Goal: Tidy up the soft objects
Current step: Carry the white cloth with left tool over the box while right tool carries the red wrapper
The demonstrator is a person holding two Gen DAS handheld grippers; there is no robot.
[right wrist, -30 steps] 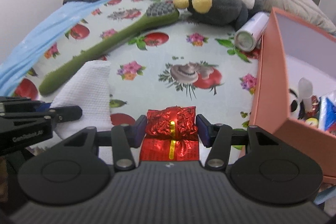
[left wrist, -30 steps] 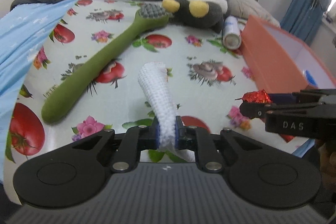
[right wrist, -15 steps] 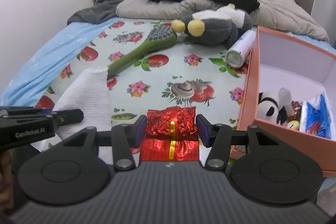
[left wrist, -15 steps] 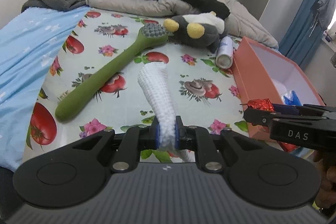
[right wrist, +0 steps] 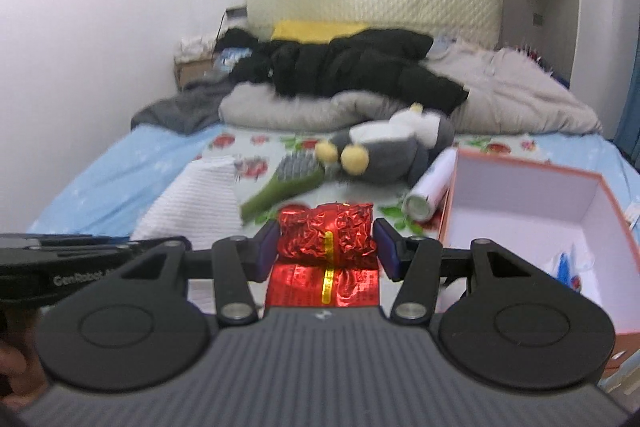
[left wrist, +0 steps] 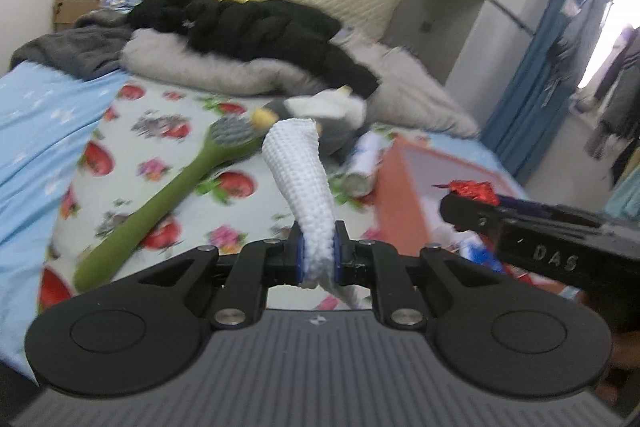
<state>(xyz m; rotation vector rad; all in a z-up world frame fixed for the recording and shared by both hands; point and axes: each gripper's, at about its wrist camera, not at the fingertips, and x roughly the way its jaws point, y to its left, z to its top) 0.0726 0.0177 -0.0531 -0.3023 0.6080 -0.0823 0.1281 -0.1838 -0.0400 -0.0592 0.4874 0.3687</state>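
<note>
My left gripper [left wrist: 318,259] is shut on a white knitted cloth [left wrist: 301,171], held above the bed. My right gripper [right wrist: 326,247] is shut on a red foil packet [right wrist: 326,237], held above the bed just left of the orange box [right wrist: 532,211]. The right gripper also shows in the left wrist view [left wrist: 472,205], with the packet [left wrist: 472,189] at its tip. The white cloth also shows in the right wrist view [right wrist: 192,203]. The box is open, with small items inside. A grey plush toy [right wrist: 384,151] and a green soft brush [right wrist: 286,183] lie on the bed.
A white spray can [right wrist: 430,187] lies between the plush and the box. A black jacket [right wrist: 348,67] and grey bedding [right wrist: 512,95] are piled at the head of the bed. A blue sheet [left wrist: 36,131] lies at the left. A blue curtain [left wrist: 532,75] hangs at the right.
Both grippers have risen and tilted up with their loads; more of the headboard and wall shows. The right gripper sits closer to the box. Both grips are unchanged.
</note>
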